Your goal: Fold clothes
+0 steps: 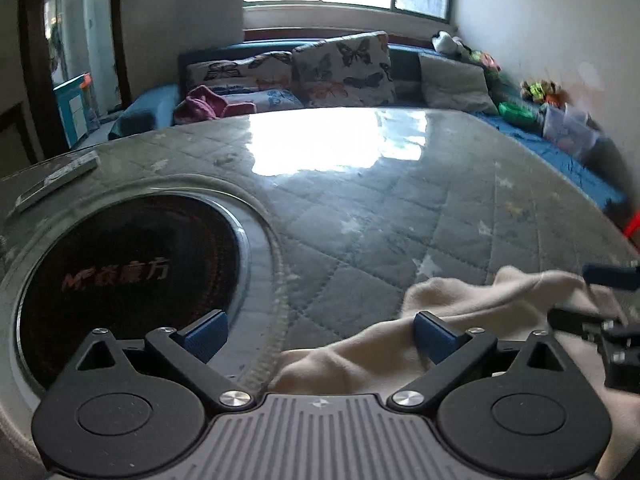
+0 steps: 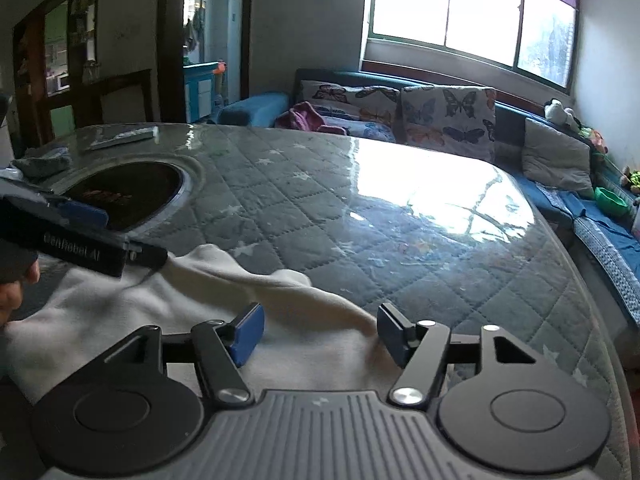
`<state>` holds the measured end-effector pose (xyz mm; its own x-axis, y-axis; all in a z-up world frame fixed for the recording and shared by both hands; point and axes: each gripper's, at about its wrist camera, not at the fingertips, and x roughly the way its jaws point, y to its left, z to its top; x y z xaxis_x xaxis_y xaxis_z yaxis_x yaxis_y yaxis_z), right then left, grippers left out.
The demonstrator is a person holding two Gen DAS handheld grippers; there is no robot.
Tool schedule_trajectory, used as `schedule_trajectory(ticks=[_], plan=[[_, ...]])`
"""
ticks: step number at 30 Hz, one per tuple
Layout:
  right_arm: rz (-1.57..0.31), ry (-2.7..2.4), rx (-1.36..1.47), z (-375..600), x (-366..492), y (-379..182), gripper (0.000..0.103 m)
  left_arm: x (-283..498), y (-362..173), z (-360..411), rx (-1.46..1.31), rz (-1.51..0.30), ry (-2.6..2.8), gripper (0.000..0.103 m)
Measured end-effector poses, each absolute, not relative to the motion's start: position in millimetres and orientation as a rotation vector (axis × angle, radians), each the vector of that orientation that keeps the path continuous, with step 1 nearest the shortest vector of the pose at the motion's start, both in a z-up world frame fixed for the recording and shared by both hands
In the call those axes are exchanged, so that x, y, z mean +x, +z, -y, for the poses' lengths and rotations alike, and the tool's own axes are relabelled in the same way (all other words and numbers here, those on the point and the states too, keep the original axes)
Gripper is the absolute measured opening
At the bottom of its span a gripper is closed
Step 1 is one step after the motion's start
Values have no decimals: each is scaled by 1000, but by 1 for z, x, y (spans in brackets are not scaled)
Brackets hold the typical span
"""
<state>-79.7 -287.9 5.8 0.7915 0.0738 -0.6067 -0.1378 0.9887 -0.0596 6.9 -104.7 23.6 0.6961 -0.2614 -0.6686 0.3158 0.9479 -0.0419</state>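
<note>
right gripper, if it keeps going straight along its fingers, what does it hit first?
Likely the cream garment: it lies under and just ahead of the open right gripper, with the quilted table cover past its edge. Depth is hard to judge in this view.

Soft matt cloth garment (image 2: 200, 304), glossy tabletop (image 2: 400, 200)

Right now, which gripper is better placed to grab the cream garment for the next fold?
Right, probably. The right gripper stands open directly over the cream garment, its edge between the fingers. The left gripper, also open, straddles the table beside the cloth; only one finger is over fabric.
</note>
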Motion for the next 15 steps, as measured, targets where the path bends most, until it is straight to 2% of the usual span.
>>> schedule_trajectory(ticks=[1,2,3,7,10,15], plan=[[-646,125,-103,285,-83,8,70,4,27,100,69,-727,-324,100],[-638,137,-108,280,-86,9,84,1,30,96,67,-720,-329,100],[-630,148,-113,276,-88,11,90,-3,32,92,67,-712,-334,100],[-611,188,-142,257,-92,14,90,-13,33,83,74,-712,-319,100],[-605,207,-175,239,-90,14,96,-15,27,76,61,-737,-300,100],[-621,242,-228,210,-82,6,97,-10,21,64,14,-775,-282,90]])
